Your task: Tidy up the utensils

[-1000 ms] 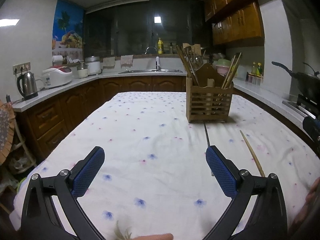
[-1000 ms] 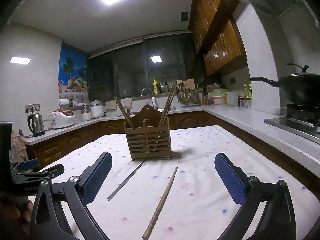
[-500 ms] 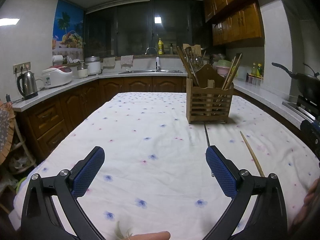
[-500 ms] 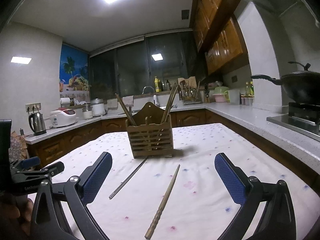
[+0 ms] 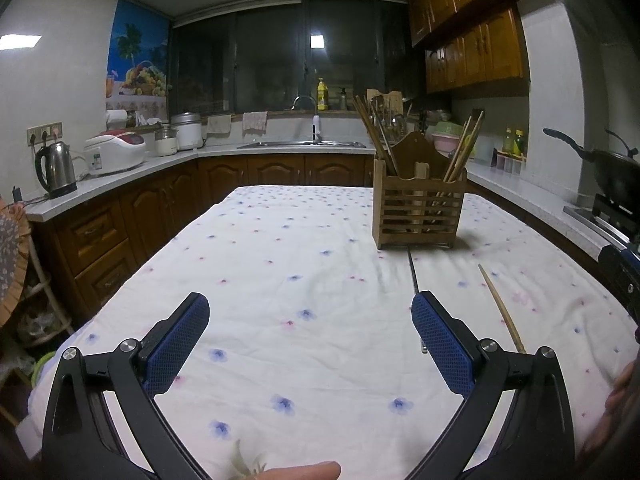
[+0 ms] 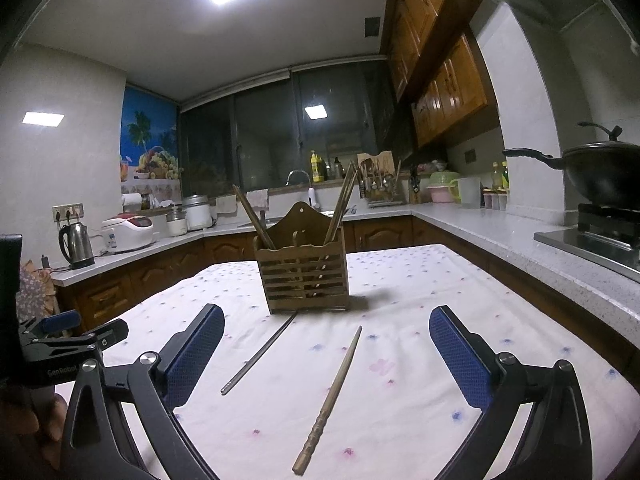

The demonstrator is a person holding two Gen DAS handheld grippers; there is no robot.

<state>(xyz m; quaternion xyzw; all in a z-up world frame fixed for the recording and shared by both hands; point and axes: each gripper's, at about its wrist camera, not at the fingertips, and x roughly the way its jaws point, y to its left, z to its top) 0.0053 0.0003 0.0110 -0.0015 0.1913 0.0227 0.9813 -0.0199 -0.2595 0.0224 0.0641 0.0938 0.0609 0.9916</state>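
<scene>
Ahead of the right hand-held gripper (image 6: 326, 354), between its spread blue pads (image 6: 460, 360), two loose utensils lie flat on the desk (image 6: 420, 420) with its flower-print cloth. The wooden chopstick (image 6: 329, 402) lies nearest, its carved thick end toward the gripper and its thin tip pointing away toward the holder. Just to its left lies the metal chopstick (image 6: 258, 354), slanted, with its far end almost at the base of the wooden utensil holder (image 6: 302, 276). The holder stands upright straight ahead of this gripper, beyond both loose pieces, with several chopsticks (image 6: 252, 216) leaning out of its two compartments. The gripper is released and grasps nothing.

The left hand-held gripper (image 5: 310, 338) is likewise released, its jaws wide apart over bare cloth. From it, the holder (image 5: 418, 210) stands ahead and to the right. The metal chopstick (image 5: 413, 276) runs from the holder's base back to the gripper's right pad (image 5: 442, 350), which hides part of it; the wooden chopstick (image 5: 502, 308) lies farther right, outside the jaws. A fingertip (image 5: 304, 470) shows at the lower edge.
</scene>
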